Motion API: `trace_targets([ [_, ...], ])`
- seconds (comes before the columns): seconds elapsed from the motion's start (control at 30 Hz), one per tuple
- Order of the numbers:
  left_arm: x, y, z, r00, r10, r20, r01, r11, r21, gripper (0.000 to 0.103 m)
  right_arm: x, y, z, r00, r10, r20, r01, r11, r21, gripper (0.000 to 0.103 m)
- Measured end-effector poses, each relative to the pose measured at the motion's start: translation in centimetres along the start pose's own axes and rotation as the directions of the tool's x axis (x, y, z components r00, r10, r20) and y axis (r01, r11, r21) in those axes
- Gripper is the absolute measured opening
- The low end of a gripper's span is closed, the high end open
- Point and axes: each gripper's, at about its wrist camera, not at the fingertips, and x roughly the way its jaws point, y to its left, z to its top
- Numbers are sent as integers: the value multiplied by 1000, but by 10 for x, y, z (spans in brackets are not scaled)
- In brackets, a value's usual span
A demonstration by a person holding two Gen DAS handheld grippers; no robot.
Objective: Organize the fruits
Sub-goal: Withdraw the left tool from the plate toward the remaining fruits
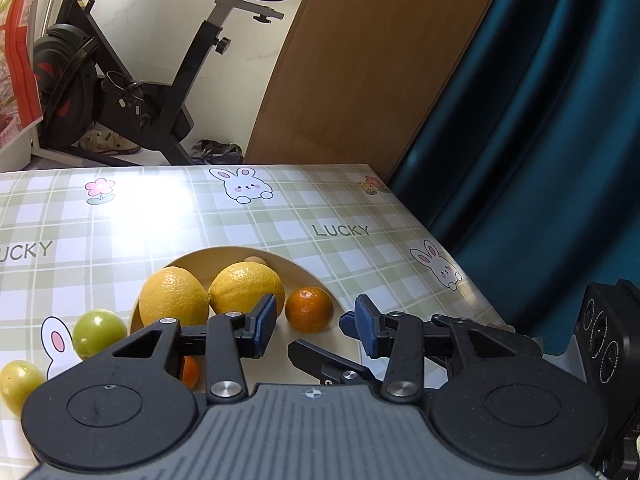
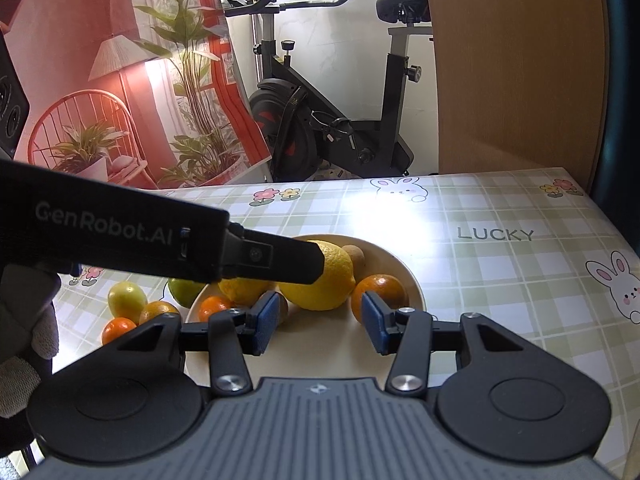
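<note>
While visible: 2 lemons [image 2: 316, 280], 4 oranges [image 2: 378, 292].

Bright daylight glares white off the tablecloth [image 1: 160, 204] in both sharp views; fisheye bends the edges.

A black exercise bike [image 2: 336, 120] stands on the floor just beyond the far edge of the worktop [image 2: 500, 272], which is covered in a green-and-white plaid cloth printed with cartoon rabbits, small flowers and the word "LUCKY". To the left of the bike leans a large red-toned poster [image 2: 132, 80] showing a lamp, a wire chair and potted plants, while to the bike's right a plain wooden board [image 1: 372, 60] rises behind the worktop's far corner. Beyond the board, farther right of the bike, hangs a dark teal curtain [image 1: 540, 140].
</note>
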Motion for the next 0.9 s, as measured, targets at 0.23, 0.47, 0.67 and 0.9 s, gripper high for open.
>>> trace_targets([
  [0.23, -40, 17, 0, 999, 24, 49, -26, 999, 36, 45, -3, 22, -2, 999, 35, 6, -35, 999, -14, 49],
  [0.47, -72, 45, -5, 995, 70, 76, -73, 997, 31, 45, 0, 49, -5, 997, 72, -3, -72, 997, -40, 49],
  [0.67, -92, 78, -13, 989, 123, 76, -124, 992, 6, 45, 8, 72, -8, 993, 113, -18, -114, 991, -68, 49],
  [0.9, -97, 116, -27, 987, 153, 50, -150, 987, -54, 45, 25, 101, -14, 986, 155, -56, -161, 980, -120, 49],
])
